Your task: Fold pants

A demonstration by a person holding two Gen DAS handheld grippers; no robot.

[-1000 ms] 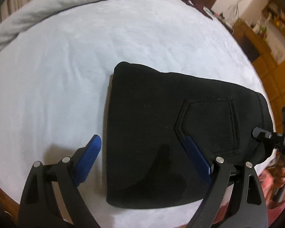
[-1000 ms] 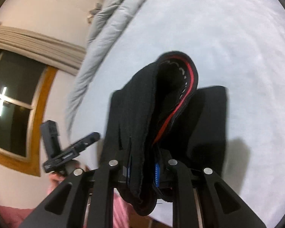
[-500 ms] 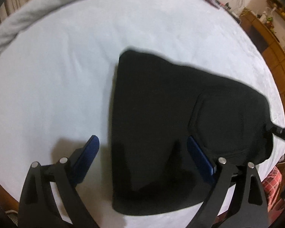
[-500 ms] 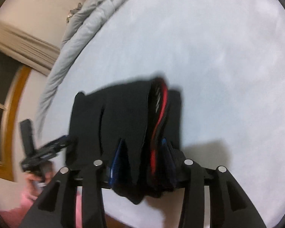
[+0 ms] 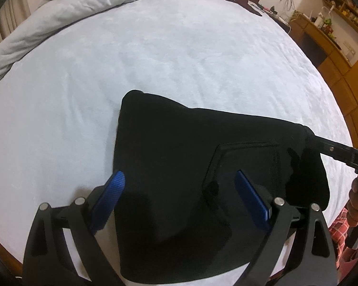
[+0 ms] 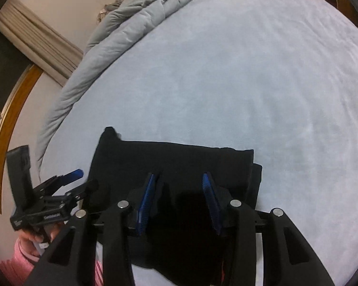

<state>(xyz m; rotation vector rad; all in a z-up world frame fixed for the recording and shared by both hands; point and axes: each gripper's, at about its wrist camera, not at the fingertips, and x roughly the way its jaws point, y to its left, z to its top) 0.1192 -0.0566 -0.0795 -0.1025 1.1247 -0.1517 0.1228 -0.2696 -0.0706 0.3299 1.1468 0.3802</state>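
Released half a second back: right gripper (image 6: 179,197), earlier pinched on the raised, red-lined waistband edge, now spread apart with blue pads either side of bare cloth and nothing between them. Folded black fabric pants (image 5: 190,178) lowered since then from a lifted, draped bundle to a flat, compact packet on the pale blue plush bedspread (image 5: 179,59), close to its near edge. Back pocket stitching facing up, on the right half of the packet in the left wrist view. Left gripper (image 5: 181,197) spread wide as before, hovering just above the pants, one pad near the packet's left border, the other over the pocket; touching the cloth or not, impossible to tell. In the right wrist view, a lower layer peeking out past the packet's right edge, so layers not perfectly aligned. Crumpled grey duvet (image 6: 131,23) well beyond the pants, along the far side of the bedspread.

Judgement: last fold laid down and let go, task essentially finished; at most a small smoothing or squaring of that offset layer left.
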